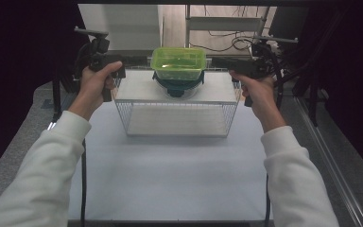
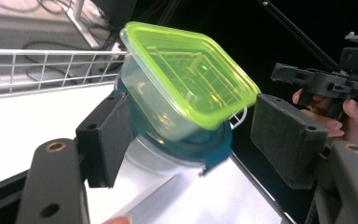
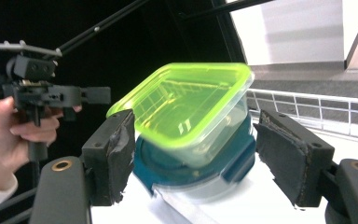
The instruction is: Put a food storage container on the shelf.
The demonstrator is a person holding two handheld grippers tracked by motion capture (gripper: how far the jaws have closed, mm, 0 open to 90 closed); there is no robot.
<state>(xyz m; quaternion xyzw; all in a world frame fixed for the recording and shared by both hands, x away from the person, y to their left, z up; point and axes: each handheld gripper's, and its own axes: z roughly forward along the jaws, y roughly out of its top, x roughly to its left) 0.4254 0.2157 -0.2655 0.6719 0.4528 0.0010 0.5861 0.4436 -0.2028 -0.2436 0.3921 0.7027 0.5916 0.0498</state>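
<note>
Green-lidded container [image 1: 178, 62] sits stacked on a teal-lidded tub [image 1: 178, 85] atop the wire rack [image 1: 177, 113], btwn left hand-held gripper [image 1: 116, 71] & right hand-held gripper [image 1: 220, 63], both wide open, gripping nothing, apparently so it stands free.

One camera looks down from above the table [image 1: 170, 179]. Two close cameras ride the tools, facing each other from left and right. All see the green-lidded box [image 1: 178, 62].

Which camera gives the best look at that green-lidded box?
The left gripper view: the green-lidded box sits close, sharp and whole atop a teal-lidded container. The right gripper view shows it equally close but slightly blurred; the high view shows it small, on the wire rack.
</note>
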